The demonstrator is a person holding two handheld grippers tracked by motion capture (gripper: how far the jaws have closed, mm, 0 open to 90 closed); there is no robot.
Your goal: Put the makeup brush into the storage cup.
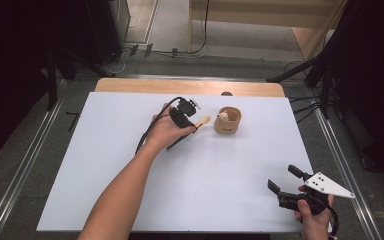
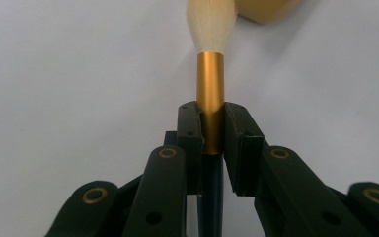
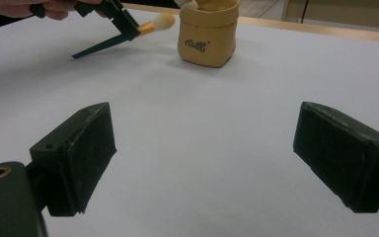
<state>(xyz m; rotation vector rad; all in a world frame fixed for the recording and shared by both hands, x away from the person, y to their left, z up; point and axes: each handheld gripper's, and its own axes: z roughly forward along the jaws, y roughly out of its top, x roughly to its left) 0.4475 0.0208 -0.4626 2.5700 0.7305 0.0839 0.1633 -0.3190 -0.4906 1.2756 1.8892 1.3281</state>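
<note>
A makeup brush (image 2: 210, 79) with a gold ferrule, cream bristles and a dark handle is clamped in my left gripper (image 2: 212, 126), whose pads press its ferrule. In the high view the left gripper (image 1: 192, 120) holds the brush (image 1: 201, 121) lifted off the table, bristles toward a tan pouch (image 1: 228, 121). The pouch (image 3: 207, 32) stands upright with something pale in its mouth. My right gripper (image 1: 284, 180) rests at the near right of the table, jaws wide apart with nothing between them; its pads (image 3: 79, 148) frame bare table.
The white table top (image 1: 130, 165) has a wooden strip (image 1: 190, 86) along its far edge. Metal rails run along both sides. Cables and dark stands lie on the floor beyond the table.
</note>
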